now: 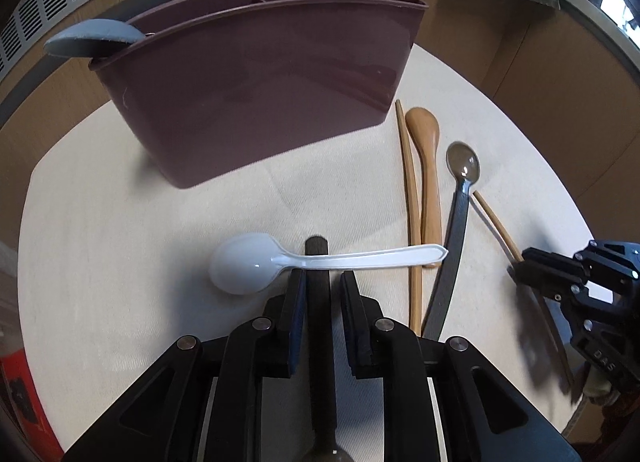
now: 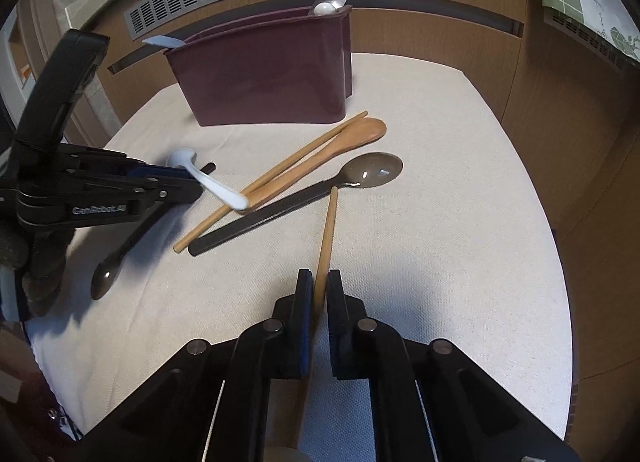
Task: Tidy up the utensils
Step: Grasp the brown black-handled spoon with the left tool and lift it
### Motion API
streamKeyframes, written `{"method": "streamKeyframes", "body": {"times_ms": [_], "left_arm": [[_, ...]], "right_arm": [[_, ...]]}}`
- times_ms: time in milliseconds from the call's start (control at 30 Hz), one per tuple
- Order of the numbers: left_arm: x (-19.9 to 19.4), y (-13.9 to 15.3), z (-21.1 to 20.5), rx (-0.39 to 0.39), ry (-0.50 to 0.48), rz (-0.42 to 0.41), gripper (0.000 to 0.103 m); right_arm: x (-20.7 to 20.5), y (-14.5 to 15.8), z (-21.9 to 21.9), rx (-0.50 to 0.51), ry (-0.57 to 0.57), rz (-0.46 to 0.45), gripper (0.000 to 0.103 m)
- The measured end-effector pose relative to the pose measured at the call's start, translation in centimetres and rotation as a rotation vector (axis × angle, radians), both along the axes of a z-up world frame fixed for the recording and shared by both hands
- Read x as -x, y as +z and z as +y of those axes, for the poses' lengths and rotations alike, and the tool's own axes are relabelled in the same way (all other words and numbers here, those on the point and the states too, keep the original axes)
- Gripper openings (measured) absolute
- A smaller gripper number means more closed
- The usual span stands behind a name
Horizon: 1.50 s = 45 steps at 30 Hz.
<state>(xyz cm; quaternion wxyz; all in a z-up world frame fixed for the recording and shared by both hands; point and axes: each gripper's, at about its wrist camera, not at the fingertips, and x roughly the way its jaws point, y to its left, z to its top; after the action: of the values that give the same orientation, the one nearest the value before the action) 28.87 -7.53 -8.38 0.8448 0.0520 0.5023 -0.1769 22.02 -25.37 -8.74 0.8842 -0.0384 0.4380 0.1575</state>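
My left gripper (image 1: 321,276) hovers low over the cream cloth (image 1: 120,242), near its left edge. Its jaws stand a little apart around the dark handle of a small dark spoon (image 2: 120,252); I cannot tell whether the pads touch it. That spoon's handle points toward the far edge, its bowl back toward me. A white plastic spoon (image 1: 320,260) lies crosswise over the handle, bowl to the left.

Beyond, near the far edge, stands the maroon utensil caddy (image 1: 256,94), long side facing me, with a grey-blue spoon head (image 1: 94,40) sticking out at its left end and a white and a metal one at its right.

Right of centre lie a wooden chopstick (image 1: 412,198), a wooden spoon (image 1: 428,182) and a large dark spoon (image 1: 456,214), side by side, all running near-to-far, bowls at the far end.

My right gripper (image 2: 319,282) is nearly closed on a second wooden chopstick (image 2: 327,230), which points away from me, its tip touching the large dark spoon's neck.
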Motion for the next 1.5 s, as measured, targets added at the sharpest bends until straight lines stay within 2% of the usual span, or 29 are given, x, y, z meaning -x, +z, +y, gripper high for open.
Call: {"method": "streamKeyframes", "body": {"times_ms": [67,167,267,367,533,800,900,967,1167,1333,1433,1500], "left_arm": [[-0.3,0.0,0.3,0.031,0.018,-0.003,0.012],[0.5,1.4,1.7,0.159,0.036,-0.017,0.012],[2.5,4.6,2.9,0.212,0.047,-0.129,0.012],[4.3,6.9,3.6,0.247,0.051,-0.202,0.012],[6.1,10.2,3.6,0.273,0.042,-0.318,0.012],[7.4,12.4,4.4,0.297,0.030,-0.378,0.012],[8.0,13.0,4.2,0.296,0.024,-0.404,0.006],[8.2,13.5,4.3,0.294,0.023,-0.421,0.006],[8.2,13.9,4.2,0.290,0.028,-0.431,0.005],[7.7,13.0,4.5,0.286,0.036,-0.394,0.005],[7.3,11.7,4.7,0.266,0.036,-0.335,0.008],[6.6,9.9,4.9,0.259,0.044,-0.247,0.011]], "right_arm": [[-0.1,0.5,-0.2,-0.020,-0.010,-0.015,0.006],[0.0,1.5,-0.5,-0.049,-0.021,-0.047,0.006],[-0.1,2.2,-0.5,-0.048,-0.017,-0.067,0.006],[-0.2,2.7,-0.4,-0.046,-0.026,-0.083,0.006],[0.0,4.4,-0.6,-0.071,-0.034,-0.129,0.005],[0.4,7.1,-0.2,-0.074,-0.032,-0.198,0.005],[0.4,7.8,-0.2,-0.075,-0.037,-0.215,0.005],[0.3,8.3,-0.1,-0.077,-0.041,-0.222,0.005],[0.3,9.3,0.5,-0.066,-0.024,-0.250,0.005],[0.4,9.2,0.7,-0.063,-0.017,-0.247,0.005],[0.5,9.1,0.4,-0.061,-0.022,-0.246,0.005],[0.5,9.1,0.3,-0.060,-0.025,-0.247,0.005]]}}
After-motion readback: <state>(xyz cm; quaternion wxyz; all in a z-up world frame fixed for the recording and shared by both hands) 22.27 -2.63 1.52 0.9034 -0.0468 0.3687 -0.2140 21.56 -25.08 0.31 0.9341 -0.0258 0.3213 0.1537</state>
